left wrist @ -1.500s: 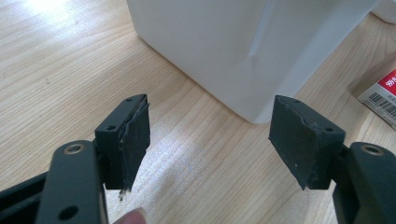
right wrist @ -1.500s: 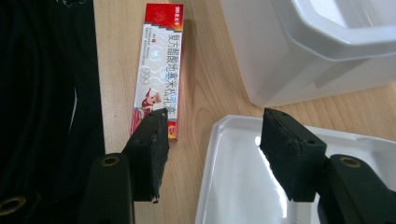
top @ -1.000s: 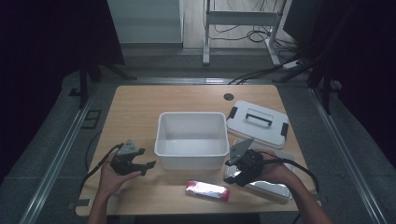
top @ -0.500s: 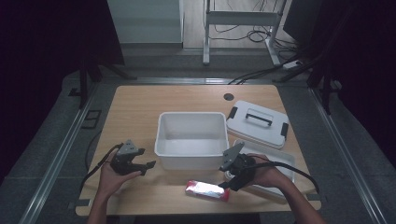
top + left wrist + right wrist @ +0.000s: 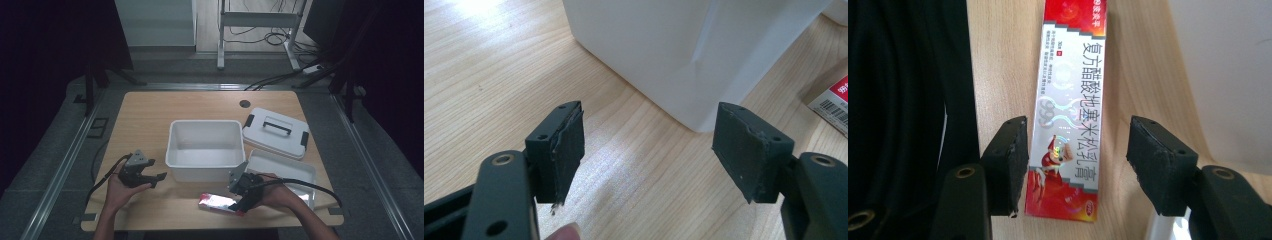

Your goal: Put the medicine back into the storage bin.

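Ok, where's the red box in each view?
High view: red box flat at the table's near edge, in front of the white bin, at the right gripper.
Left gripper view: its barcoded end at the right edge.
Right gripper view: lengthwise between the open jaws, untouched.
Shared landmark: the white bin beside it.

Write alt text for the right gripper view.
The right gripper, jaws open, straddles one end of a red and silver carton printed with Chinese characters, lying flat on the wooden table. A white bin's wall stands beyond it.
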Tool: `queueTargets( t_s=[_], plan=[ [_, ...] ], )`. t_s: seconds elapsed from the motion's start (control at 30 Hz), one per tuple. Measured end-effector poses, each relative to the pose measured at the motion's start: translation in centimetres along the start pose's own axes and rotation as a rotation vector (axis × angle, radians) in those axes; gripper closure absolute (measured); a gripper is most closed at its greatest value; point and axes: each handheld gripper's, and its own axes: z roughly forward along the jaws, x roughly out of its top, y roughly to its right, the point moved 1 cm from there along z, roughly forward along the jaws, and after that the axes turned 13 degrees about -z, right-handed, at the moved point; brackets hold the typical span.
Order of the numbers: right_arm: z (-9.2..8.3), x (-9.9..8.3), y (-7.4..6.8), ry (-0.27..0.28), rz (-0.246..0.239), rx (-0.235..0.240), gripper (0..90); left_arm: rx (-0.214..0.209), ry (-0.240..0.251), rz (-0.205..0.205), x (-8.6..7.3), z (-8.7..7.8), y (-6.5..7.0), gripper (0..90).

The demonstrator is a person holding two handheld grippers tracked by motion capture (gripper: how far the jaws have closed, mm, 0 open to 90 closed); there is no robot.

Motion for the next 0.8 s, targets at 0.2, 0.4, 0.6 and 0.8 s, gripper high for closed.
queueTargets(
  t_s=[0.2, 0.4, 0.6, 0.8],
  plan=[
    [1.2, 0.3, -0.1, -0.038, 0.001, 0.018, 41.2, 0.001, 0.003, -0.001, 0.0, -0.1, 0.0, 29.1],
    [2.0, 0.3, -0.2, -0.072, -0.003, 0.022, 41.3, 0.002, 0.0, 0.001, 0.0, 0.0, -0.1, 29.1],
    [2.7, 0.2, -0.4, -0.103, -0.011, 0.032, 42.6, 0.003, -0.003, 0.003, 0.0, 0.0, -0.1, 29.1],
    [3.1, 0.2, -0.5, -0.135, -0.018, 0.024, 47.7, 0.003, -0.001, 0.003, 0.0, 0.0, -0.1, 29.0]
  ],
)
